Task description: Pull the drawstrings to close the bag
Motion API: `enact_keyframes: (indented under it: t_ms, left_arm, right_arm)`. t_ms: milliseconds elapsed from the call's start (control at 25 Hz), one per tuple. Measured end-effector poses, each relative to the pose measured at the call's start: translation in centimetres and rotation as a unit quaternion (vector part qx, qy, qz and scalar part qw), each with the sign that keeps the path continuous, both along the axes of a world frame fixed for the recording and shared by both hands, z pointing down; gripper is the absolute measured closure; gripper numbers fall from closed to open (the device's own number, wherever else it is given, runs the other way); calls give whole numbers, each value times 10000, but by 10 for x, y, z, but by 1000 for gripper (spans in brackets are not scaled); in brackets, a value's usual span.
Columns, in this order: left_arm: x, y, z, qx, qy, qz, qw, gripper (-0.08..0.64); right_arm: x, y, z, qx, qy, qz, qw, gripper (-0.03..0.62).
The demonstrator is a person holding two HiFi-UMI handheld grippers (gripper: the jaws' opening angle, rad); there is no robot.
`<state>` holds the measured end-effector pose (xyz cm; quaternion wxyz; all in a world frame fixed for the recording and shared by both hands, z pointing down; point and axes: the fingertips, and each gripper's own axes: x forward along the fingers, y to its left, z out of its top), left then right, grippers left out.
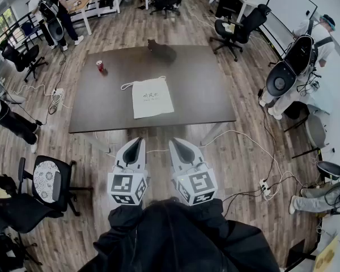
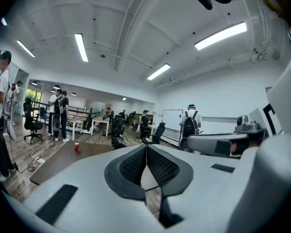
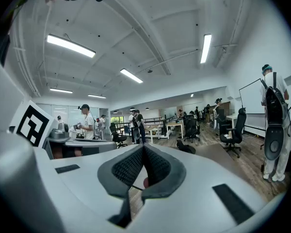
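On dark rectangular desk (image 1: pixel 96 115), cream cloth bag (image 1: pixel 152 98) lies flat, white drawstrings (image 1: pixel 127 85) at far edge. Left gripper (image 1: pixel 140 141) & right gripper (image 1: pixel 174 142) hover short of it, jaws closed, empty. Should open first, then pinch one each side.

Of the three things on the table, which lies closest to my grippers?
The cream drawstring bag, lying flat in the middle; the red can and the dark lump sit farther back, towards the far edge.

Open-plan office, in use as a recording lab. Indicators: wood-plank floor (image 1: pixel 246 152), swivel chairs (image 1: pixel 236 30), desks (image 1: pixel 85 5), whiteboard (image 1: pixel 292 4), ceiling strip lights (image 2: pixel 220 35), floor cables with power strips (image 1: pixel 58 97), and several people (image 1: pixel 314 47) wearing backpack rigs.
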<state>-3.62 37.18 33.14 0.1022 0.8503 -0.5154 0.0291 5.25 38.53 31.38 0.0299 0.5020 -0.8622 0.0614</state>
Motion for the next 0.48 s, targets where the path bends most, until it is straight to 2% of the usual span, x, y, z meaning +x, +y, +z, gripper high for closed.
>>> enact_keyframes:
  t_ms: [480]
  left_arm:
    - [4,-10,-2,-3,8,-20,10000,528]
  right_arm:
    - [1,-11,-6,87,-58,-52,9999,572]
